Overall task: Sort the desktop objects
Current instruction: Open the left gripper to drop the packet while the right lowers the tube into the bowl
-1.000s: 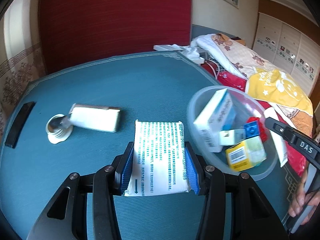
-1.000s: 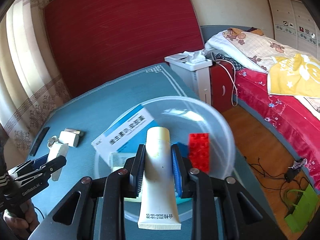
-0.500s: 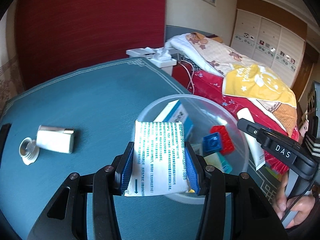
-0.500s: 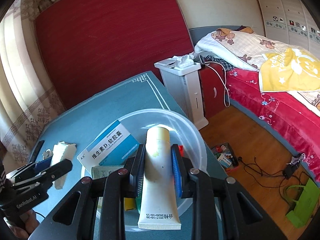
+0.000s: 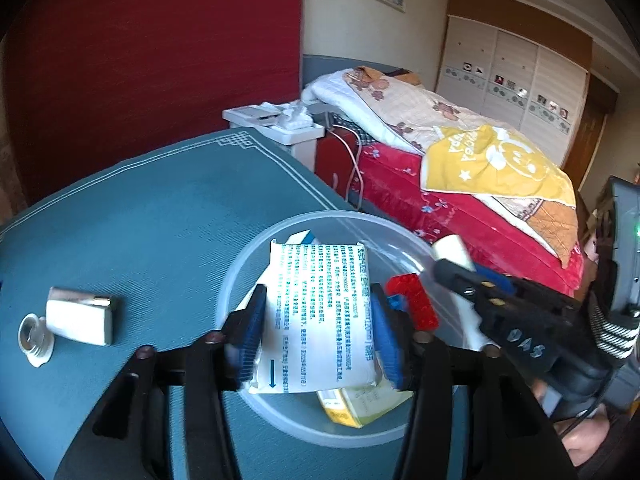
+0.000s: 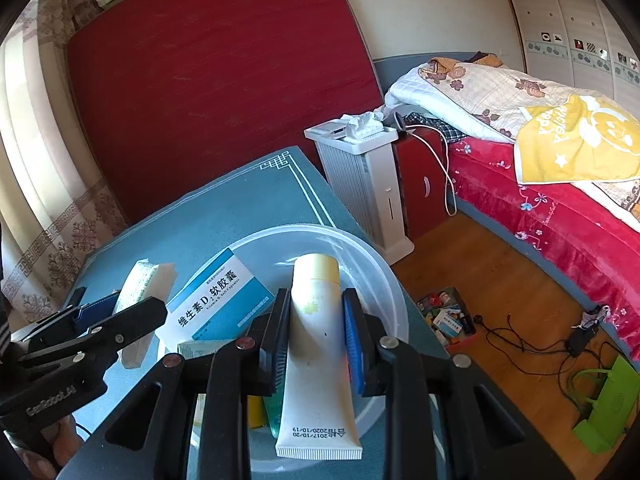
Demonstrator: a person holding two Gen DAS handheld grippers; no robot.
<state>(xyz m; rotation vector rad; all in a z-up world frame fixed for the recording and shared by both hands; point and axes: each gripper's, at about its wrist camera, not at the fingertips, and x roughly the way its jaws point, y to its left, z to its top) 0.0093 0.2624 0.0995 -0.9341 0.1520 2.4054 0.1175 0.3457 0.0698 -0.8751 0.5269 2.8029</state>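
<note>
Your left gripper (image 5: 318,330) hangs over the clear bowl (image 5: 240,272) on the blue worktop (image 5: 160,220), its jaws just opening with the white packet (image 5: 320,312) loose between them. Your right gripper (image 6: 316,338) is clenched on the white tube (image 6: 316,352), above the bowl's right side. A blue-and-white box (image 6: 216,304) lies in the bowl.

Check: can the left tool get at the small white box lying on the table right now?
Probably not yet: the left tool has just been opening with the white packet between its pads. The white box lies unobstructed on the table.
</note>
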